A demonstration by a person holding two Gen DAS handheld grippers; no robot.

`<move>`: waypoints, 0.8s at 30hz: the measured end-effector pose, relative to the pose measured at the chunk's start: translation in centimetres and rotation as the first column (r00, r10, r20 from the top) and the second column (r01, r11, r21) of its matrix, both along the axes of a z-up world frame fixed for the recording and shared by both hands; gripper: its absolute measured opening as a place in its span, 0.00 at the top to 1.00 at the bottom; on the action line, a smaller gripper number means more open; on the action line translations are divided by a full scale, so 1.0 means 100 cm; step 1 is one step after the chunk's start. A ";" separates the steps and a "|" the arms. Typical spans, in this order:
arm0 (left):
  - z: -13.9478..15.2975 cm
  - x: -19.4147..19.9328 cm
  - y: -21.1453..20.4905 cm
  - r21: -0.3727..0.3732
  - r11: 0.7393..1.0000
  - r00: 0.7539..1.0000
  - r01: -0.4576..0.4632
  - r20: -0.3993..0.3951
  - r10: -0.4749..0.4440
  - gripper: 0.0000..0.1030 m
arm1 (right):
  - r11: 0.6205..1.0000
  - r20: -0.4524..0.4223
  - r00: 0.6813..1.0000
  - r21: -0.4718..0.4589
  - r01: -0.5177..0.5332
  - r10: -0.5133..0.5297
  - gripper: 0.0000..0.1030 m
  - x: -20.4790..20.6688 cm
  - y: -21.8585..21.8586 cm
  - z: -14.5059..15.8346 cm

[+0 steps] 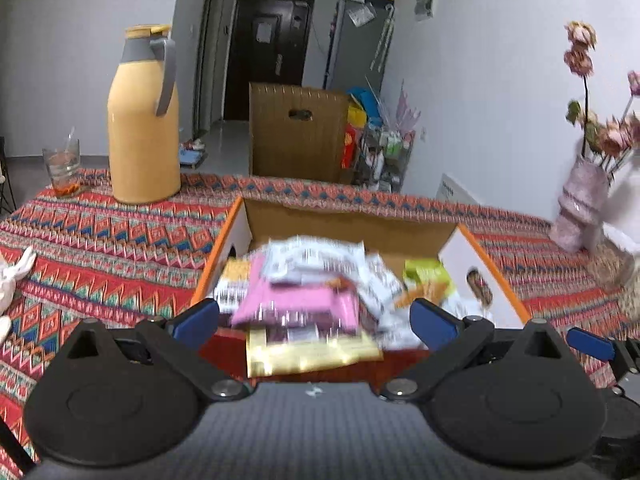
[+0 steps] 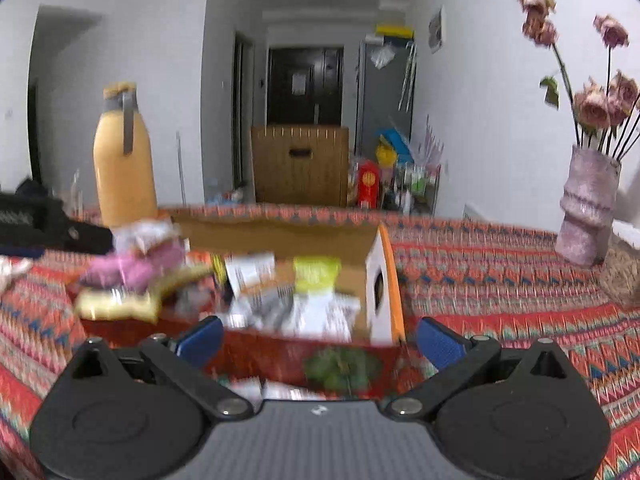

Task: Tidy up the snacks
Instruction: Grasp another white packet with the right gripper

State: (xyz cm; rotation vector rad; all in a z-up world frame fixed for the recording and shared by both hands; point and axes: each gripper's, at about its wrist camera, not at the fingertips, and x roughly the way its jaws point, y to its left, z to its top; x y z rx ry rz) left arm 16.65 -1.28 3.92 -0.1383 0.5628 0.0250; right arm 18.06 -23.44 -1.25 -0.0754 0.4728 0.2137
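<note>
An open cardboard box [image 1: 352, 220] [image 2: 280, 228] with orange-edged white flaps sits on the patterned tablecloth, full of snack packets. A pink packet [image 1: 304, 304] [image 2: 132, 268] lies on top of a yellow one [image 1: 308, 352] [image 2: 116, 304], with white packets [image 1: 320, 260] [image 2: 320, 312] and a lime-green pack [image 1: 428, 276] [image 2: 316, 272] beside them. My left gripper [image 1: 314, 322] stands open just short of the box's near edge, with nothing pressed between its blue pads. My right gripper [image 2: 318, 340] is open too, in front of the box's red front wall [image 2: 288, 356]. The left gripper's body [image 2: 48, 228] shows at the left edge of the right wrist view.
A tall yellow thermos jug [image 1: 142, 120] [image 2: 124, 156] and a glass [image 1: 62, 164] stand at the table's far left. A pink vase of dried flowers [image 1: 580, 204] [image 2: 588, 208] stands far right. A wooden crate [image 1: 298, 132] and cluttered shelves lie beyond the table.
</note>
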 end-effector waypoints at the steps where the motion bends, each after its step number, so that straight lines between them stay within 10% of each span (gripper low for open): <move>1: -0.003 -0.004 -0.001 0.007 1.000 1.000 0.003 -0.014 -0.003 0.00 | 1.000 -0.031 1.000 -0.013 0.000 0.000 0.00 0.000 -0.001 -0.007; 16: -0.044 -0.033 0.003 0.029 1.000 0.989 -0.009 -0.147 0.013 0.00 | 0.999 -0.289 0.957 -0.014 0.037 -0.040 0.04 0.040 0.009 -0.058; 24: -0.051 -0.032 -0.006 0.025 1.000 0.983 -0.016 -0.182 0.021 0.00 | 0.999 -0.258 0.966 0.029 -0.025 0.032 0.54 0.020 0.008 -0.047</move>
